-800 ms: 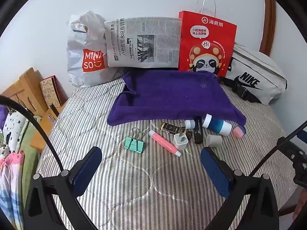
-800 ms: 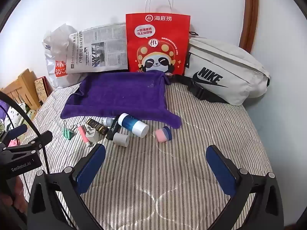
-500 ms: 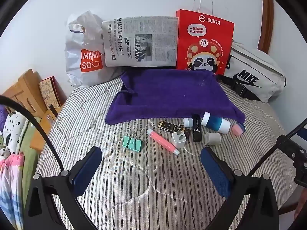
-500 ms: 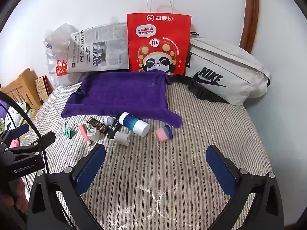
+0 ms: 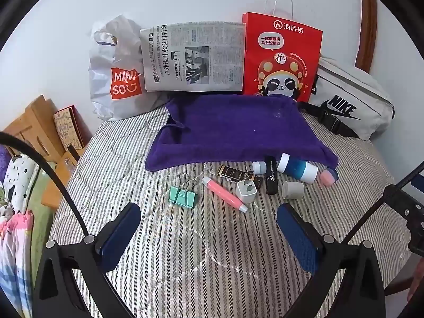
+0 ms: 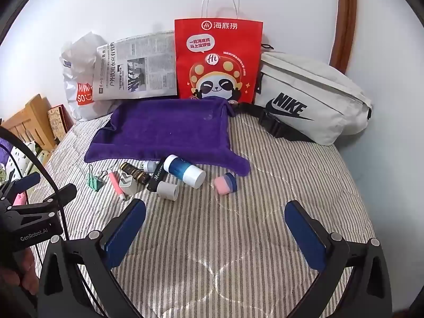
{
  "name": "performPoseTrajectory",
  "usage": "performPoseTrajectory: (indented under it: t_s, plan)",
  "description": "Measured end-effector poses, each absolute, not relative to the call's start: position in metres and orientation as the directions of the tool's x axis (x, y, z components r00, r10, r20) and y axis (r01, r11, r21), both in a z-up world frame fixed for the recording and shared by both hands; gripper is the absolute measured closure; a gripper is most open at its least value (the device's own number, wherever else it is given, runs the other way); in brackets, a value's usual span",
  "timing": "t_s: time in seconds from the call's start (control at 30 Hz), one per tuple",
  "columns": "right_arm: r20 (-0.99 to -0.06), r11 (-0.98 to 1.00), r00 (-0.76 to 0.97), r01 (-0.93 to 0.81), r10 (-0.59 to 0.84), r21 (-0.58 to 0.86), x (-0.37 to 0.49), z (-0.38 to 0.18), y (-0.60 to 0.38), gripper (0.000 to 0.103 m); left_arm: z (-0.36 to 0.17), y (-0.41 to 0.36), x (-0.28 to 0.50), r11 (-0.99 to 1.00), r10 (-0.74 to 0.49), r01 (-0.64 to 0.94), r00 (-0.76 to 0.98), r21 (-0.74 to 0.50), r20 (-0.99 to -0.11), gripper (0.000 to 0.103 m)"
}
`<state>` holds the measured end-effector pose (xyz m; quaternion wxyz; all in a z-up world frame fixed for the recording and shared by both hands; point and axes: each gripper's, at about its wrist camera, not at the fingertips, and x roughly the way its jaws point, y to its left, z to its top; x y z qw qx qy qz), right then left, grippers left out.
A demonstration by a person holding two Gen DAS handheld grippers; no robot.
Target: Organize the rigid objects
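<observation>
Small rigid objects lie in a row on the striped bed in front of a purple towel: a green binder clip, a pink tube, a white charger plug, a black-gold stick, a black "Horizon" stick, a blue-white bottle, a grey cap and a pink-blue eraser. My left gripper and right gripper are open, empty, short of the row.
Against the wall stand a white Miniso bag, a newspaper, a red panda paper bag and a white Nike pouch. A wooden bed frame and bedding lie off the left edge.
Both views have shifted slightly; the objects sit a little higher in the left wrist frame. Nothing on the bed has moved. Both grippers stay open.
</observation>
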<state>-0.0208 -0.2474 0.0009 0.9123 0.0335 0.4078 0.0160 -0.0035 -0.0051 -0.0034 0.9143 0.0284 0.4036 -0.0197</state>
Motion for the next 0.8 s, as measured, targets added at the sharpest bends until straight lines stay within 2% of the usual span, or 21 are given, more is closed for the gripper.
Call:
performPoseTrajectory:
  t_s: [0.8]
  plan:
    - [-0.736, 0.996, 0.674, 0.006, 0.058, 0.084, -0.0214, 0.0057, -0.2534, 0.000, -0.0018, -0.0055, -0.0044, 0.997, -0.017, 0.069, 0.672, 0.040, -0.741, 0.000]
